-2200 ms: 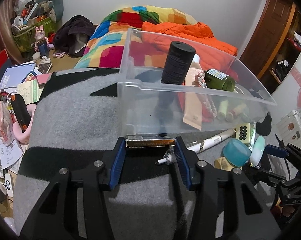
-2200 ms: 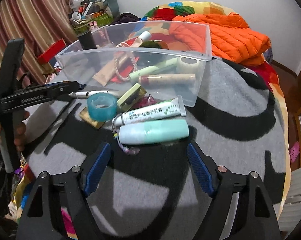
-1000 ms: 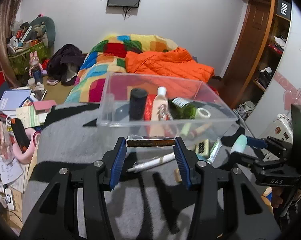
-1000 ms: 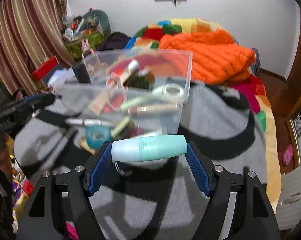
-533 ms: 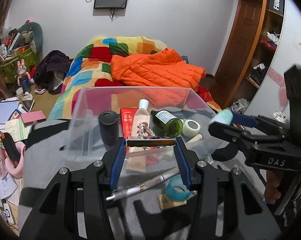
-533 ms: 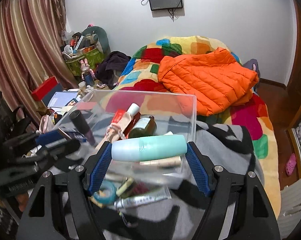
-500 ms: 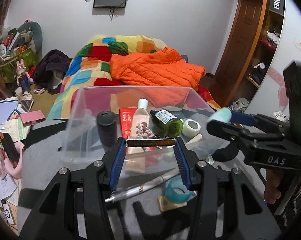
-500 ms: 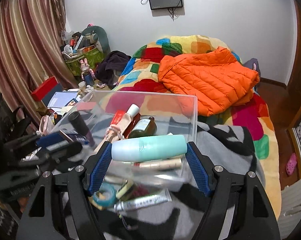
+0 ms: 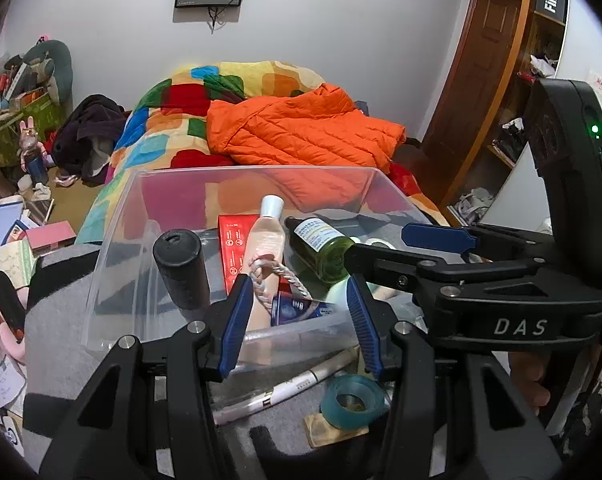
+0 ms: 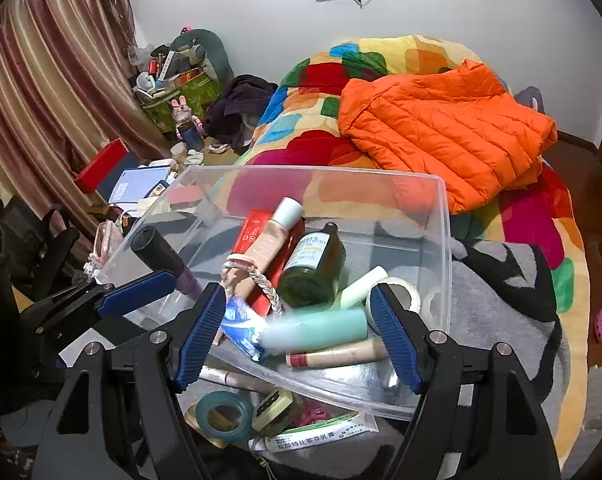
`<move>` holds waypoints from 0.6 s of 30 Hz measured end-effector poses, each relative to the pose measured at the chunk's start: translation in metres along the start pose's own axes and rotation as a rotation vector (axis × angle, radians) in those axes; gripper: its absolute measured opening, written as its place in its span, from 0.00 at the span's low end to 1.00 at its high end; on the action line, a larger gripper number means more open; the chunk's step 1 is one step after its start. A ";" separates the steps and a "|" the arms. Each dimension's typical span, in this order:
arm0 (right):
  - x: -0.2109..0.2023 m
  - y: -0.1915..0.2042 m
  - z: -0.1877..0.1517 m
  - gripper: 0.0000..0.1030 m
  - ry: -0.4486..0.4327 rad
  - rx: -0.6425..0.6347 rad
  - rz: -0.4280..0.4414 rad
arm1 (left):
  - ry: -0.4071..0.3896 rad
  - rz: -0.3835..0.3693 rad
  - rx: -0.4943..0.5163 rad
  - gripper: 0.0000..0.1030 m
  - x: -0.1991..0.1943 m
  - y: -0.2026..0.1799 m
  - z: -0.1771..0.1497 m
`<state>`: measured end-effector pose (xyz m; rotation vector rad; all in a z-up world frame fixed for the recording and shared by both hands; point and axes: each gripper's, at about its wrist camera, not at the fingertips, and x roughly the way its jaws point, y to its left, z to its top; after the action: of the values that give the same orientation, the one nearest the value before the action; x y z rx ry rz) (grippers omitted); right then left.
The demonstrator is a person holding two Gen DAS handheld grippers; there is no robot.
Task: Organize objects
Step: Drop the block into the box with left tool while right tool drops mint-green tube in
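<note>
A clear plastic bin (image 10: 441,232) stands on a grey and black blanket and holds a green bottle (image 10: 313,264), a pink bottle (image 10: 269,240), a black cylinder (image 10: 157,252) and tape rolls. A mint green tube (image 10: 317,330), blurred, lies in the bin just below my right gripper (image 10: 297,336), which is open and empty. My left gripper (image 9: 297,320) is open and empty over the bin's near wall (image 9: 113,240); a blue packet (image 9: 301,310) lies below it. The right gripper also shows in the left wrist view (image 9: 417,248).
Outside the bin on the blanket lie a teal tape roll (image 10: 221,412), a white toothpaste tube (image 10: 313,436), a pen (image 9: 293,384) and a small calculator (image 10: 273,404). An orange jacket (image 10: 445,124) lies on the bed behind. Clutter fills the floor at left.
Both grippers opened over the bin. The thin gold bar left my left gripper and the mint tube left my right gripper and dropped into the bin.
</note>
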<state>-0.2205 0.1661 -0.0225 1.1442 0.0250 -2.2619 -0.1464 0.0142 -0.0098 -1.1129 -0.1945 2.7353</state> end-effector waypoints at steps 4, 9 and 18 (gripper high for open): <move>-0.013 0.005 -0.001 0.70 -0.027 -0.028 -0.023 | -0.016 -0.008 -0.005 0.47 -0.014 0.001 -0.002; -0.043 0.008 -0.009 0.70 -0.085 -0.048 -0.055 | -0.053 0.000 -0.010 0.50 -0.040 0.006 -0.009; -0.062 0.001 -0.047 0.70 -0.080 -0.039 -0.115 | -0.017 0.062 -0.080 0.59 -0.067 0.041 -0.043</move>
<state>-0.1576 0.2091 -0.0060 1.0561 0.1048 -2.3957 -0.0741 -0.0379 -0.0026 -1.1349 -0.2791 2.8146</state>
